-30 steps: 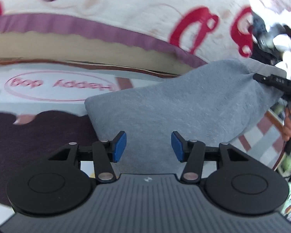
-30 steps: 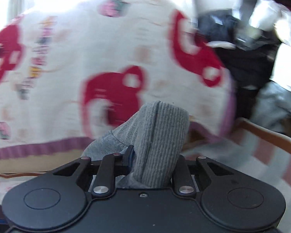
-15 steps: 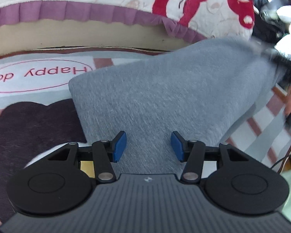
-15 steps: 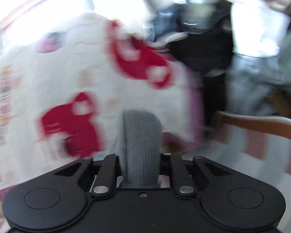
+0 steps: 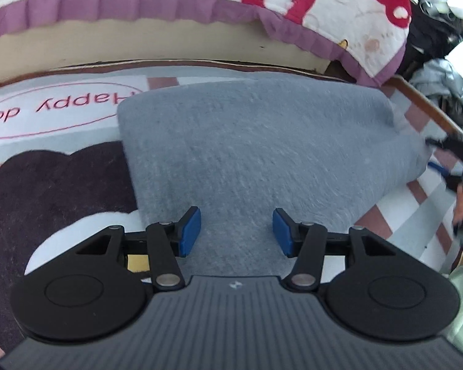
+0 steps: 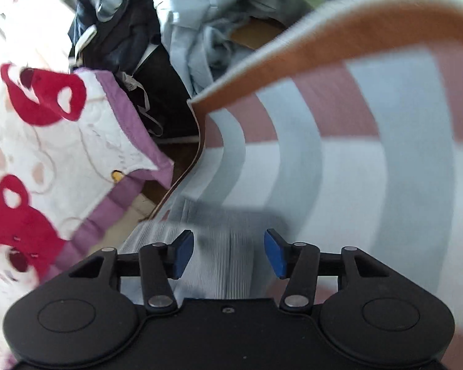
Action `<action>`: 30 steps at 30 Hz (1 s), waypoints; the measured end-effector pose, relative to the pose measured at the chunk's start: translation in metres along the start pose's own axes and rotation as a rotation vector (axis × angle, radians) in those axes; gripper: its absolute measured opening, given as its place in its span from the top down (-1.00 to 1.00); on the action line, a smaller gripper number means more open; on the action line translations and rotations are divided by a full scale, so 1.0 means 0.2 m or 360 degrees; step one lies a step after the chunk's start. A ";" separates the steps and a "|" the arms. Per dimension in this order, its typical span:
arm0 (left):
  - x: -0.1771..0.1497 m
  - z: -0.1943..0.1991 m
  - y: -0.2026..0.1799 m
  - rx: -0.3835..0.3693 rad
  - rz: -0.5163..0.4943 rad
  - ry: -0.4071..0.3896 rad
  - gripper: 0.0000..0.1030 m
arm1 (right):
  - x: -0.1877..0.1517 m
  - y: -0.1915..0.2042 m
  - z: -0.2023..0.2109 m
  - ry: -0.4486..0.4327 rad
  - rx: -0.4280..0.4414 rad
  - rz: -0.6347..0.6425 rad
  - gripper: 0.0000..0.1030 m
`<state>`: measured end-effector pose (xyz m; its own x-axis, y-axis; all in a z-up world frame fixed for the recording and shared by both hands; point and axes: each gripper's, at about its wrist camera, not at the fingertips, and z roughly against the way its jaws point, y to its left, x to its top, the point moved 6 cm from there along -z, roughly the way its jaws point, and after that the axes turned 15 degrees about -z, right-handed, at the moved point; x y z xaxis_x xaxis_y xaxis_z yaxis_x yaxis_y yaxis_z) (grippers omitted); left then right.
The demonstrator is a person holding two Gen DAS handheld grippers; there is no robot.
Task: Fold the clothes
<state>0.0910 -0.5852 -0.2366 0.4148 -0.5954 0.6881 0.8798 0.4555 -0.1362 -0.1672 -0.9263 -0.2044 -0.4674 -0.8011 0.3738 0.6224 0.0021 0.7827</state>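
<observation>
Grey fleecy knit garment (image 5: 262, 154): flat on striped play mat (image 5: 416, 203), beside quilted bear-print bedspread (image 5: 324, 6). Likely soft, light, floppy; best taken at ribbed hem (image 6: 228, 265) or corners. Left gripper (image 5: 236, 232), right gripper (image 6: 228, 254): jaws apart, holding nothing.

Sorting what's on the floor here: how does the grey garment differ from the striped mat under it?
The grey garment is one plain grey; the striped mat has pink, grey and white bands with a brown border. The garment is a folded piece lying on top; the mat lies flat beneath, reaching well beyond it. Both are soft textiles.
</observation>
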 end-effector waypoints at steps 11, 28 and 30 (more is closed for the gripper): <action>-0.05 0.04 0.11 -0.0095 0.0079 -0.0017 0.02 | -0.19 0.20 -0.11 0.0012 -0.0054 0.0849 0.71; -0.07 0.00 0.05 -0.0092 0.0030 0.0053 0.05 | -0.03 0.19 -0.30 -0.0207 -0.0372 0.1097 0.70; -0.10 -0.03 0.05 -0.0054 0.0047 0.0080 0.00 | -0.03 0.22 -0.27 -0.0235 -0.0383 0.1151 0.71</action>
<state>0.0925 -0.5721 -0.2562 0.4513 -0.6149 0.6467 0.8739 0.4512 -0.1808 -0.1030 -0.9545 -0.1983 0.0386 -0.5620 0.8263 0.9158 0.3507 0.1957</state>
